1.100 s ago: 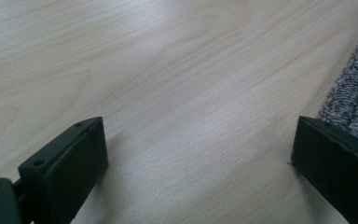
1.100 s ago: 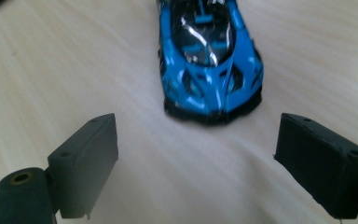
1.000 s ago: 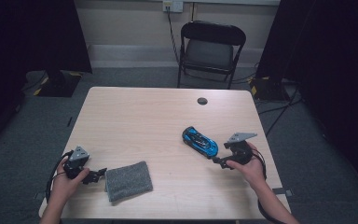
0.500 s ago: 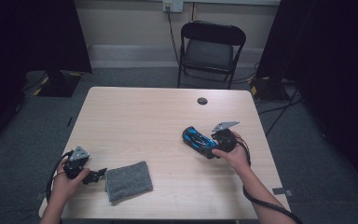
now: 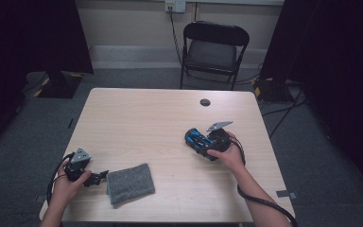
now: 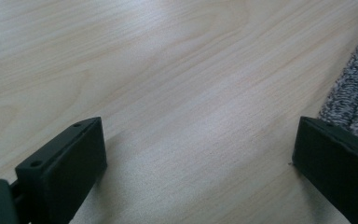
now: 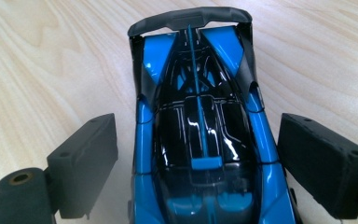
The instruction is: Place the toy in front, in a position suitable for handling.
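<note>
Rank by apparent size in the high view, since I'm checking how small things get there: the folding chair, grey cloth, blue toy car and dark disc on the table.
1. folding chair, though it stands farther off
2. grey cloth
3. blue toy car, partly hidden by the right gripper
4. dark disc

Both forearms are bare — no sleeve shows on either. The left gripper (image 5: 98,177) is black, with a grey three-cornered plate on top and a black cable looping from it past the wrist. The right gripper (image 5: 202,143) is black too, topped by the same grey three-cornered plate, and a thick black cable trails from it along the forearm. Close up, the jaws are matt black rectangular blocks with small screw holes near the corners. Beside the jaw at lower left sits a rounded black housing with a brass-coloured screw — on both grippers.
</note>
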The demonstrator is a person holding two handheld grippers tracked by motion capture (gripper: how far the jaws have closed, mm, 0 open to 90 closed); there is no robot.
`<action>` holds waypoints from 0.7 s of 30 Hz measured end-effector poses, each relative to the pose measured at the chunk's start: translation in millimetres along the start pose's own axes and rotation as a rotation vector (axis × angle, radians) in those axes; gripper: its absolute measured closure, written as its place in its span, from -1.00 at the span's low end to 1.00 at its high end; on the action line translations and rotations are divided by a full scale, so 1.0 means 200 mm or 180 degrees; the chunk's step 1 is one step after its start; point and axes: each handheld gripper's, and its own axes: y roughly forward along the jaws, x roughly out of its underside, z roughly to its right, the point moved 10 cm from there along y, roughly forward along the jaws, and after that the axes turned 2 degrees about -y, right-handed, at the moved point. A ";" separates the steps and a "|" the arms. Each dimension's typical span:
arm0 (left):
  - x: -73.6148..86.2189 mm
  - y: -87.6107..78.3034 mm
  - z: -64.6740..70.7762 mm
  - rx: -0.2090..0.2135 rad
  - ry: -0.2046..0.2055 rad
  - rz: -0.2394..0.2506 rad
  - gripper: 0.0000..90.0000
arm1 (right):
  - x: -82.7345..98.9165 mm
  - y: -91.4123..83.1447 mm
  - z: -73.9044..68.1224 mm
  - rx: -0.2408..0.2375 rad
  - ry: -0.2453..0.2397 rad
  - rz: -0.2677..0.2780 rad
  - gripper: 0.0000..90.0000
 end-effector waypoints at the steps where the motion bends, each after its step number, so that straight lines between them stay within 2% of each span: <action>1: 0.00 0.00 0.00 0.0000 0.0000 0.0000 -0.95 | 0.00 0.01 0.00 -0.0013 -0.0008 0.0007 -0.73; 4: 0.00 0.00 0.00 0.0000 -0.0001 0.0000 -0.95 | 0.01 0.02 -0.01 0.0014 -0.0049 -0.0051 -0.73; 11: 0.00 0.00 0.00 0.0000 -0.0001 -0.0001 -0.95 | 0.01 0.04 0.00 0.0014 -0.0022 -0.0039 -0.72; 21: 0.00 0.00 0.00 0.0000 0.0000 -0.0001 -0.95 | 0.01 0.05 -0.01 0.0097 -0.0166 -0.0037 -0.66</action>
